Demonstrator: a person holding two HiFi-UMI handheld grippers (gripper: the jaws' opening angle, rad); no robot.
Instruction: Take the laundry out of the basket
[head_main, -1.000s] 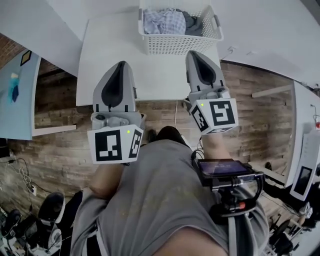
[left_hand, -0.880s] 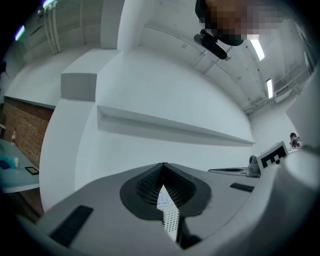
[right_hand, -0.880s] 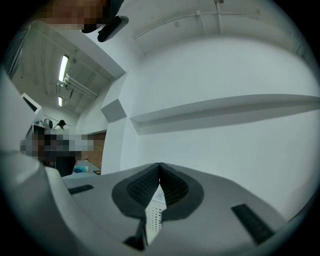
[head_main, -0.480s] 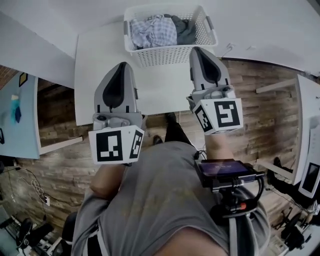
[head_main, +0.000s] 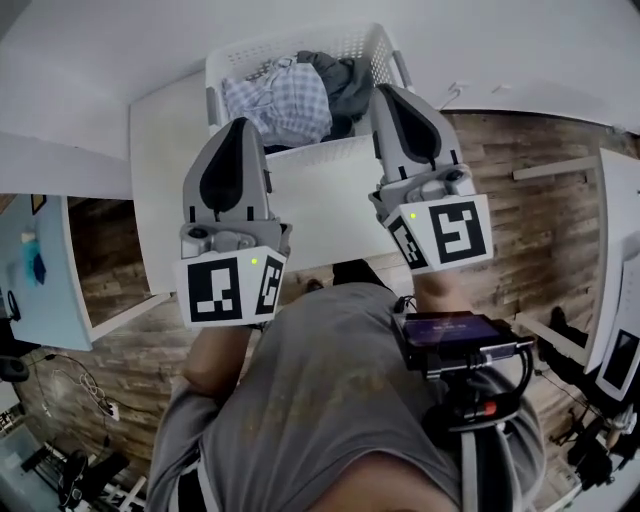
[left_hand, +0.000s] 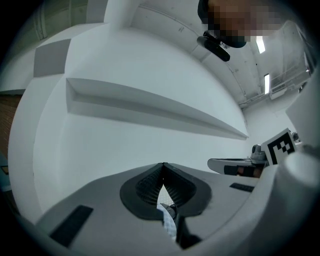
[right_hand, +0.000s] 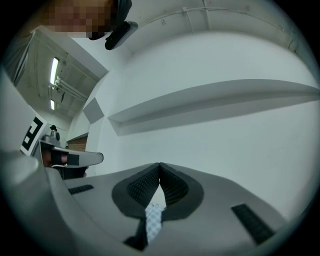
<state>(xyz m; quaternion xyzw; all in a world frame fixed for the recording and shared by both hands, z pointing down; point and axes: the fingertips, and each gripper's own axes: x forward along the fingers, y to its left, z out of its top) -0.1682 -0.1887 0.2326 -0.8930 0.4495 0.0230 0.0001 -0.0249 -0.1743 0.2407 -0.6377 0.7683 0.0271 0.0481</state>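
Head view: laundry sits heaped in the basket (head_main: 300, 45), just ahead of both tips. The checked shirt (head_main: 275, 100) lies ahead of the left tongs (head_main: 240, 125). A dark garment (head_main: 340, 80) lies beside it, nearer the right tongs (head_main: 385, 92). Nothing is out yet.

Left gripper view: left tongs (left_hand: 163, 165) are closed tip to tip and hold nothing; checked cloth shows only through the gap below the tips. Right gripper view: right tongs (right_hand: 159, 165) are likewise closed and empty.

Risks, as judged from here:
- Going in closed would press the cloth down rather than take it, so the tongs need to open first.
- The shirt and dark garment overlap, so lifting one may drag the other over the rim.
- The basket looks light, and a snagged pull could slide or tip it on the surface (head_main: 320, 200).
- The right tip is close to the near rim and may knock it.
- The walls are openwork, so cloth or a tip could catch.

Containers: one white lattice basket holding two visible garments piled above the rim. Anything underneath them is hidden.
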